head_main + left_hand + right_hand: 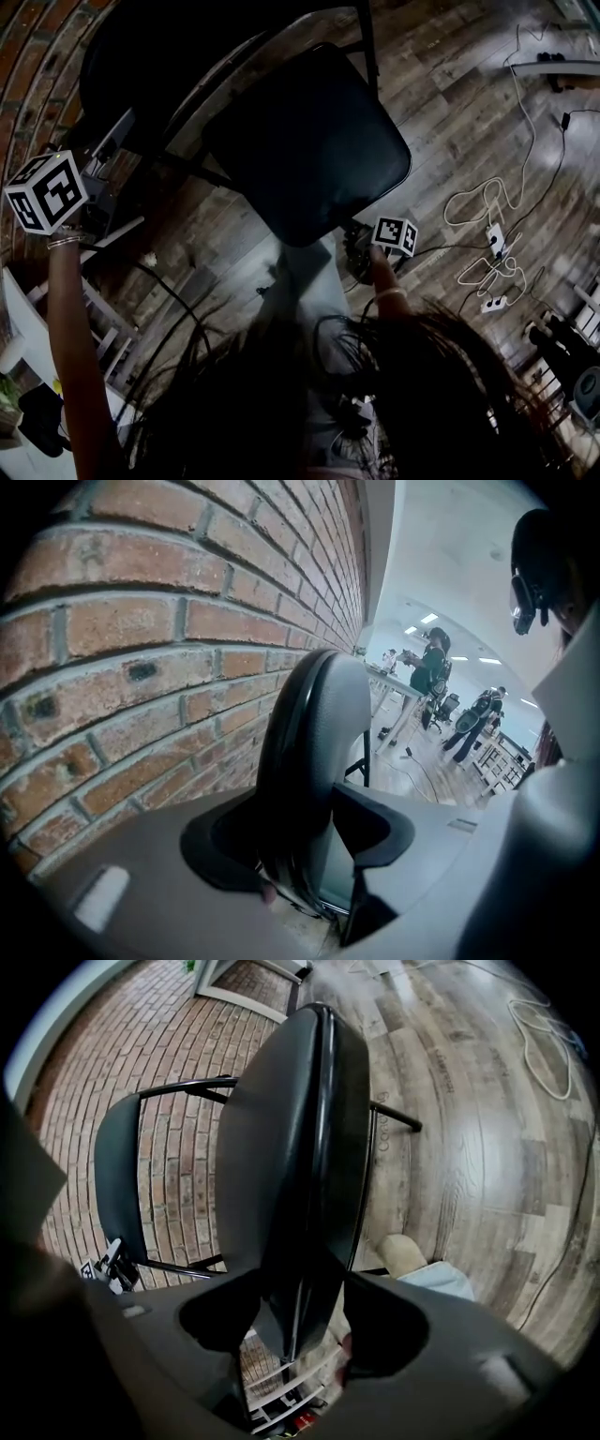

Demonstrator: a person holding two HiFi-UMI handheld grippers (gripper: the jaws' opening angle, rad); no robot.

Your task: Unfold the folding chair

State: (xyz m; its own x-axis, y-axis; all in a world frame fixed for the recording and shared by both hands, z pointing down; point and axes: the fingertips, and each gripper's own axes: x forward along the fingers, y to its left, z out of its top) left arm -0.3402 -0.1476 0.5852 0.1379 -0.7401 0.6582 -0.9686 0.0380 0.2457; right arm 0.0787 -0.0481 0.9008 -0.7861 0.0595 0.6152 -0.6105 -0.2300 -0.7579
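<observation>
Head view: the folding chair [281, 122] stands on the wooden floor [469, 122] close to the brick wall [37, 56] on the left, with its dark seat [309, 141] tilted up toward the camera. The left claw [117, 141] reaches in at the chair's upper left part. The right claw [354, 239] meets the near edge of the seat. White cables [487, 216] lie on the floor to the right, well apart from the chair.

Left gripper view: the jaws are clamped on the rounded, padded rim of the backrest [309, 752], which stands upright between them. The bricks are just beside it on the left, and people stand far off in the room.

Right gripper view: the jaws are closed on the seat's edge, seen edge-on, with the black frame tube [183, 1087] joining the chair's far panel behind it.

The seat looks only part of the way open, so it probably has to swing down next while the back is held steady. Both grips sit on smooth padded rims — a hard push could slide a pad off. If the backrest hold gives, the chair may tip toward the wall or skid on the floor. A twisted pull could also bind the hinge.
</observation>
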